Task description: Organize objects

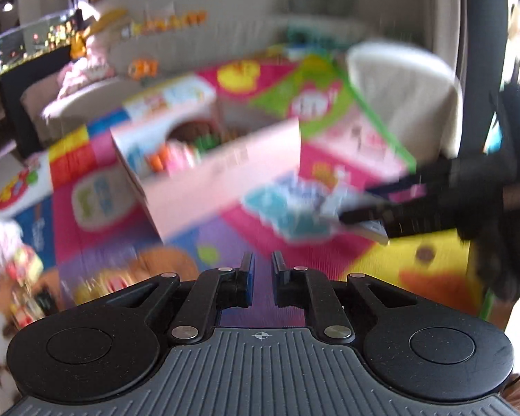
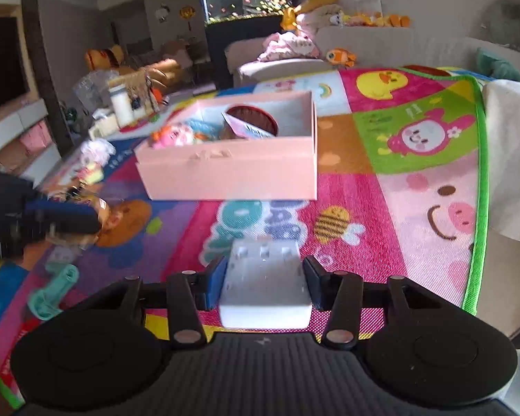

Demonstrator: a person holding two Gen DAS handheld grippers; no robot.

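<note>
White plastic block (image 2: 265, 284): a long flat piece with small square sockets on top. It sits between the fingers of the right gripper (image 2: 264, 261), over the pink field of the play mat (image 2: 364, 187), well in from the mat's green right edge.
Handling: we judge it stiff and light, a hard shell that will not bend. The smooth sides may slip on the pads if the hold is weak. A short fall on the soft mat should not break it.
Where to hold: across the two long sides, near the middle of its length, so it does not tip forward.
Right claw: narrow, with the blue pads lying against both long sides, so as far as we can see it holds the block.
Left gripper (image 1: 262, 256): almost closed, with only a thin slit between the pads and nothing in it.
Pink box (image 2: 225, 173): open on top and standing further up the mat, with toys and a brown bowl already inside. We take it as the likely goal.
Around: a teal toy (image 2: 52, 291) lies near the mat's left edge.
Left view: much blurred, so we read no fine detail there.
</note>
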